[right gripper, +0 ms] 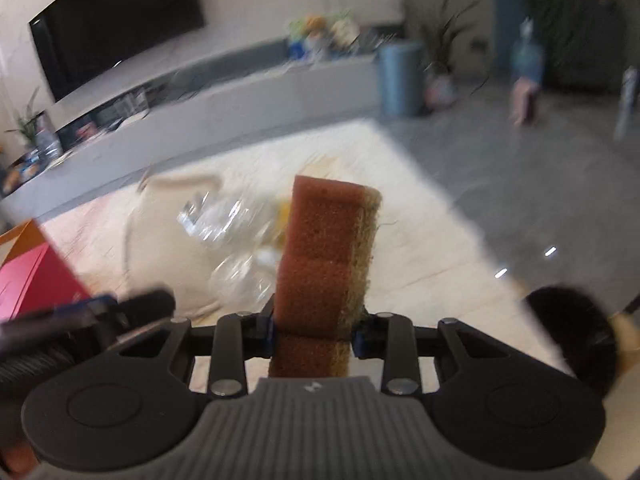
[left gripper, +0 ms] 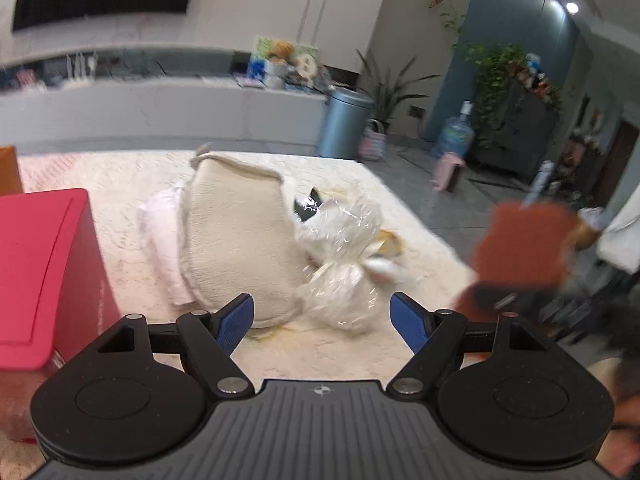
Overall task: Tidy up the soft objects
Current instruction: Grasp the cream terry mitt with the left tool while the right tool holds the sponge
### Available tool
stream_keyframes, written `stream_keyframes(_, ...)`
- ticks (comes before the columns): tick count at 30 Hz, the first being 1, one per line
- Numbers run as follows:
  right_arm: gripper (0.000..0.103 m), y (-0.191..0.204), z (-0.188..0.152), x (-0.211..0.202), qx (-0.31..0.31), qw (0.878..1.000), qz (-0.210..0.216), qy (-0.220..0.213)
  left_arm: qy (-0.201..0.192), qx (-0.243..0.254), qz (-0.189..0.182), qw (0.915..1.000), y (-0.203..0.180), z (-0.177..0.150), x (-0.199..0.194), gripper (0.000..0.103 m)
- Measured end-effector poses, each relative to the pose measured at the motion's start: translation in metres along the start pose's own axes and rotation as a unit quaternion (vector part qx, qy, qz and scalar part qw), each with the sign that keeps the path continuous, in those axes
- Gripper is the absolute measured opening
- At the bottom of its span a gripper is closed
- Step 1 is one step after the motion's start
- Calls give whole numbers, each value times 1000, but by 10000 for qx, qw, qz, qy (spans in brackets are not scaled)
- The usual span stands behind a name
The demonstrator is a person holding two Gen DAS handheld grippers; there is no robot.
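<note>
**Sponge gripped, bin waiting at left**

Your right gripper [right gripper: 314, 334] has its jaws clamped on the brown sponge [right gripper: 326, 256], standing upright mid-frame. Carry it level to the red bin [left gripper: 44, 264] at the left edge; its contents can't be seen. Your left gripper [left gripper: 322, 320], jaws wide and empty, hangs over the cream cushion [left gripper: 236, 240] and plastic-wrapped bundle [left gripper: 340, 256] on the rug [left gripper: 120, 176].

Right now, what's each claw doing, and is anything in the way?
Right gripper shut on brown sponge. Left gripper open, empty, over cream cushion and plastic-wrapped toy on rug. Nothing blocking.
</note>
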State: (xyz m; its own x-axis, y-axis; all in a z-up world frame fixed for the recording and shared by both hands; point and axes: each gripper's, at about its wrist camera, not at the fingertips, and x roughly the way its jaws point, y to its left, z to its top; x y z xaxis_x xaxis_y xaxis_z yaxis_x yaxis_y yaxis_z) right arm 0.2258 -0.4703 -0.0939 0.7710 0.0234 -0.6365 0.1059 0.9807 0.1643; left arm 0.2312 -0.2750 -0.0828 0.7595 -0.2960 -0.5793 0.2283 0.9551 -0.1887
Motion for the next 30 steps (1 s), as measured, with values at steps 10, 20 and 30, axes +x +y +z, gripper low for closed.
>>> stream_keyframes(10,33,0,-2,20,-87,9997,-99,210,-396,-5,1289,9909,2,-35,28,91)
stream_keyframes(20,35,-2,-1,15,-35,9997,-251,25,-690,-1241,707,9873,37,-24,31,86)
stream_keyframes(30,36,-6,-5,22,-53,9998,-163,122,-905,-1878,120,9780,72,-31,6,12)
